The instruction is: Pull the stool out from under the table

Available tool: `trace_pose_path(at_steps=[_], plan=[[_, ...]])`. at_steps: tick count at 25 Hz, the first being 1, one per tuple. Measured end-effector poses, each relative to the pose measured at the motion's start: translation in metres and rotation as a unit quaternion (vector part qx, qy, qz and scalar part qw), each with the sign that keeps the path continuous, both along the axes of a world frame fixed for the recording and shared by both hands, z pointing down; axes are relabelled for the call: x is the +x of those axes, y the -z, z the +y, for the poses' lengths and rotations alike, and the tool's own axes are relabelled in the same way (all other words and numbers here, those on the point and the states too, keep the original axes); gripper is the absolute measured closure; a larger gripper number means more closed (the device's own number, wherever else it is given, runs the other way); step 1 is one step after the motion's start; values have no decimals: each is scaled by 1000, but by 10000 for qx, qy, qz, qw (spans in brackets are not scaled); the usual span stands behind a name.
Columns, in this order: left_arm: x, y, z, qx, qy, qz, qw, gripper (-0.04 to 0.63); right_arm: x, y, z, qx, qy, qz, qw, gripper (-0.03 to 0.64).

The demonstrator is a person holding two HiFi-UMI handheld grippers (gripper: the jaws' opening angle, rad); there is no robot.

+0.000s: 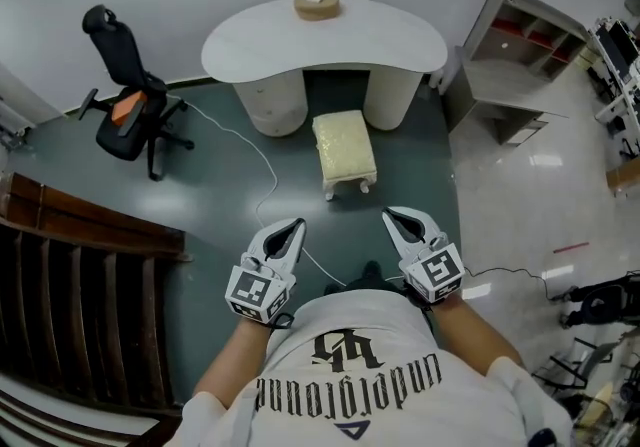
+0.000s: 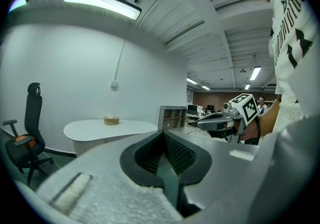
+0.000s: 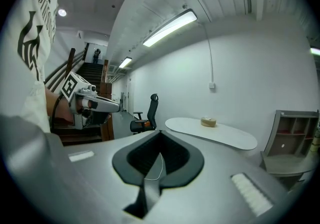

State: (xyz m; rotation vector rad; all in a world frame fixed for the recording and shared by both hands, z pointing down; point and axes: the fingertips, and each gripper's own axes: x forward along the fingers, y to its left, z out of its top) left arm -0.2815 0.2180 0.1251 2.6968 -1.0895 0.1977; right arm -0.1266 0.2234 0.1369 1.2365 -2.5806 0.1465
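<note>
Left hand-held gripper [image 1: 293,229]: jaws together, nothing between them. Stool [image 1: 344,148]: ahead, between both grippers, well apart from each, far end at counter [image 1: 385,38] edge. Right hand-held gripper [image 1: 393,216]: jaws together, nothing between them.

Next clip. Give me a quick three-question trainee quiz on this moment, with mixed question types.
1. True or false: the left gripper is touching the stool.
2. Which stands left of the table in the head view? A. a black office chair B. a shelf unit C. a second stool
3. Fill in: the right gripper, like the left, has its jaws ____ (open or shut).

Key: 1 false; 2 A; 3 shut.
</note>
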Motion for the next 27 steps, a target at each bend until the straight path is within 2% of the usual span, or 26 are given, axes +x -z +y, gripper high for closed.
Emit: trace_pose_path(at_steps=[20, 27], plan=[[7, 10, 36, 155, -32, 80, 9998, 588, 10, 10, 40, 207, 104, -89, 9997, 615], [11, 11, 39, 126, -96, 151, 9998, 588, 18, 6, 41, 79, -9, -94, 9999, 615]])
